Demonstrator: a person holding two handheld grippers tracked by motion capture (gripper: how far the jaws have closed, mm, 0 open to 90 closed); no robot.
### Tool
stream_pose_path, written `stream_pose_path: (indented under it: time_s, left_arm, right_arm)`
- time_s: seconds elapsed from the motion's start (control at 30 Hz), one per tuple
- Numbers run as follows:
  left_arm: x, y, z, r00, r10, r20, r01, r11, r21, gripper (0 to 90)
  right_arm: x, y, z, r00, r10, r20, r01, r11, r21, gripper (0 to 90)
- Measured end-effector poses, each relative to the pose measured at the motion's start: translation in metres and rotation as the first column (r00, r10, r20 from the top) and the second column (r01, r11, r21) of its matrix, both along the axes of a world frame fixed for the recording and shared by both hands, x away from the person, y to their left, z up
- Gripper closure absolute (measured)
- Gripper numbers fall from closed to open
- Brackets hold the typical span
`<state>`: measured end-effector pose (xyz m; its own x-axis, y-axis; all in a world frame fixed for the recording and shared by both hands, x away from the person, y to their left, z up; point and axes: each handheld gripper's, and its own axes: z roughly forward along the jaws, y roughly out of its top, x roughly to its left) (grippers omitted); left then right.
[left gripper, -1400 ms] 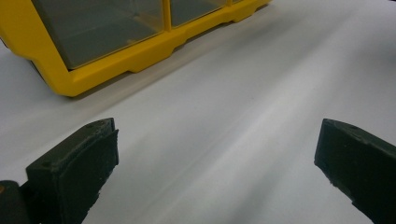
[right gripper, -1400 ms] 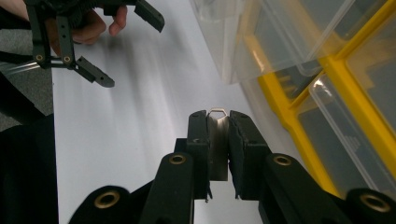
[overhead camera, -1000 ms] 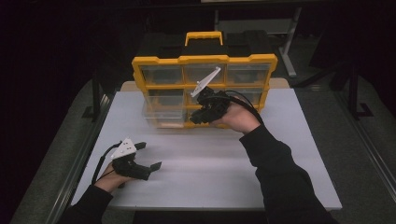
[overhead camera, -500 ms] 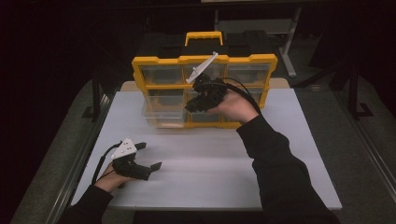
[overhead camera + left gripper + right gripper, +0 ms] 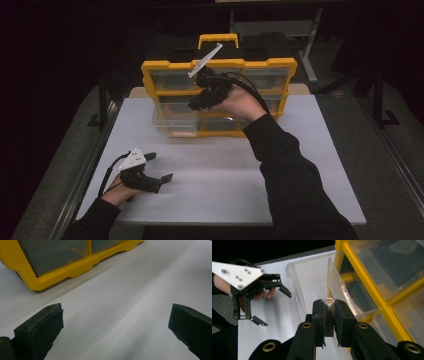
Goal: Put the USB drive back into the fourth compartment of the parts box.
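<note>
The clear plastic drawer (image 5: 175, 122) stands pulled out of the lower left bay of the yellow plastic organiser cabinet (image 5: 260, 64) in the high view, its front end over the white tabletop (image 5: 225, 170) and its rear apparently still in the bay. Its long axis runs from the cabinet toward the person, open side up. The right hand-held gripper (image 5: 195, 104) hangs above its front, and the drawer looks blurred there — the lift could tip it, and if the rear slips out of the bay the whole weight would hang from one small tab. The left hand-held gripper (image 5: 161, 170) rests low on the tabletop, well apart from the drawer, so nothing supports the drawer from below.

In the left gripper view the jaws stand wide apart with nothing between them, over bare tabletop (image 5: 140, 290), with the cabinet's yellow base (image 5: 62, 272) ahead.

In the right gripper view the right hand-held gripper (image 5: 328, 315) is clenched on the drawer's little pull tab (image 5: 328, 312) — a narrow hold on smooth plastic, likely to slip or twist. The drawer (image 5: 312, 277) stretches away from the jaws alongside the cabinet (image 5: 372, 297), seemingly empty, and the left hand-held gripper (image 5: 273, 307) shows beyond, released.
</note>
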<state>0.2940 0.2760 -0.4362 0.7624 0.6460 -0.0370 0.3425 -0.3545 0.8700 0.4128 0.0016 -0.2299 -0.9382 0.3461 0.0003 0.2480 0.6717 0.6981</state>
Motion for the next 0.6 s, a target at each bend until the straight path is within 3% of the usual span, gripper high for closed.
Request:
stream_pose_path:
  time_s: [0.2,0.6]
  left_arm:
    - [0.0,0.0,0.0,1.0,0.001,0.0,-0.001,1.0,-0.003,0.0]
    - [0.0,0.001,0.0,1.0,-0.001,0.0,0.001,1.0,-0.009,0.0]
  right_arm:
    - [0.006,0.014,-0.002,1.0,0.003,-0.008,-0.003,1.0,0.002,77.8]
    - [0.016,0.039,-0.015,0.9991,0.022,-0.036,-0.023,0.9987,-0.046,77.8]
